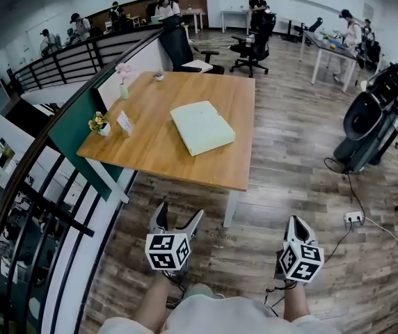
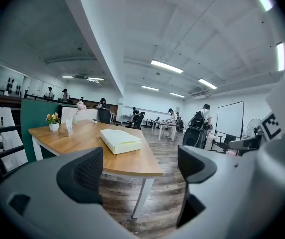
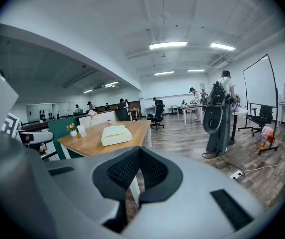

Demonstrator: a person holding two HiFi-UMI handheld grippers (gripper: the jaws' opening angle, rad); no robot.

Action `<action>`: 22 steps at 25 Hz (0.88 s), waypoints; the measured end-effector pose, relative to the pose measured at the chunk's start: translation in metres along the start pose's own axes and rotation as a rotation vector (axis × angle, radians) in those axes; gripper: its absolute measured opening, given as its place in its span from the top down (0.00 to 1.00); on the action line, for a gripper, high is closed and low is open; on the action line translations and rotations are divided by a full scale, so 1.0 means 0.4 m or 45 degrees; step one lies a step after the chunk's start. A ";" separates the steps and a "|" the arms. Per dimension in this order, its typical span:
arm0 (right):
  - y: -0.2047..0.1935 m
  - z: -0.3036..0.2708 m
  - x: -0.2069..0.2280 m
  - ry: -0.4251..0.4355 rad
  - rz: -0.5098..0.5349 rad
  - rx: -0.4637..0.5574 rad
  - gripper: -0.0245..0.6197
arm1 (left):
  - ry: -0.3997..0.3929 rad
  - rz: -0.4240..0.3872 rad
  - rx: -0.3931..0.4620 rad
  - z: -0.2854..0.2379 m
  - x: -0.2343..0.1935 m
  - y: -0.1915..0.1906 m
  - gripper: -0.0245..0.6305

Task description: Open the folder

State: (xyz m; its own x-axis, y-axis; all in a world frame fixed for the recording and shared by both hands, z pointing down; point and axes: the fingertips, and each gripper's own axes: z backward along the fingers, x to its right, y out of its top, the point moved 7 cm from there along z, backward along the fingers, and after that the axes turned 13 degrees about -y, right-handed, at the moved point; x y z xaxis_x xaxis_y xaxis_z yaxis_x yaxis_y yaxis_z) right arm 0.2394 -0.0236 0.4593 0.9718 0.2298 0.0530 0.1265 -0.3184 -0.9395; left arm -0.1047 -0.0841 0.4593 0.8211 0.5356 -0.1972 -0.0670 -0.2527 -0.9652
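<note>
One folder [image 1: 201, 126], one wooden table [image 1: 178, 164], two tools [image 1: 178, 223] [image 1: 298, 228].

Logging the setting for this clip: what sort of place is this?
Most likely an open-plan office: a wooden desk holding a pale folder, wheeled office chairs, and people working at other tables behind.

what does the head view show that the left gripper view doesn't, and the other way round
Head view only: the power strip on the floor and the person's forearms. Left gripper view only: the whiteboard and the pads of the left gripper, apart with nothing between. Both: the table, the closed folder on it and the flower pot.
</note>
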 end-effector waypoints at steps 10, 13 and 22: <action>-0.009 -0.116 -0.005 -0.019 -0.005 -0.055 0.96 | 0.002 0.006 -0.027 -0.123 -0.070 0.005 0.25; 0.013 -0.176 -0.008 -0.044 -0.019 -0.045 0.96 | -0.014 0.012 -0.020 -0.191 -0.105 0.020 0.25; 0.134 -0.399 -0.037 -0.086 -0.034 0.003 0.96 | -0.034 -0.007 0.003 -0.416 -0.234 0.111 0.25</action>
State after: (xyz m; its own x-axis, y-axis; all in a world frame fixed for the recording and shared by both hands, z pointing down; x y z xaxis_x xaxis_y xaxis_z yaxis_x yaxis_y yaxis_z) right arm 0.2635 -0.1909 0.4621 0.9525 0.2997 0.0548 0.1513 -0.3092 -0.9389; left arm -0.0903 -0.2795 0.4637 0.8059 0.5584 -0.1966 -0.0640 -0.2480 -0.9667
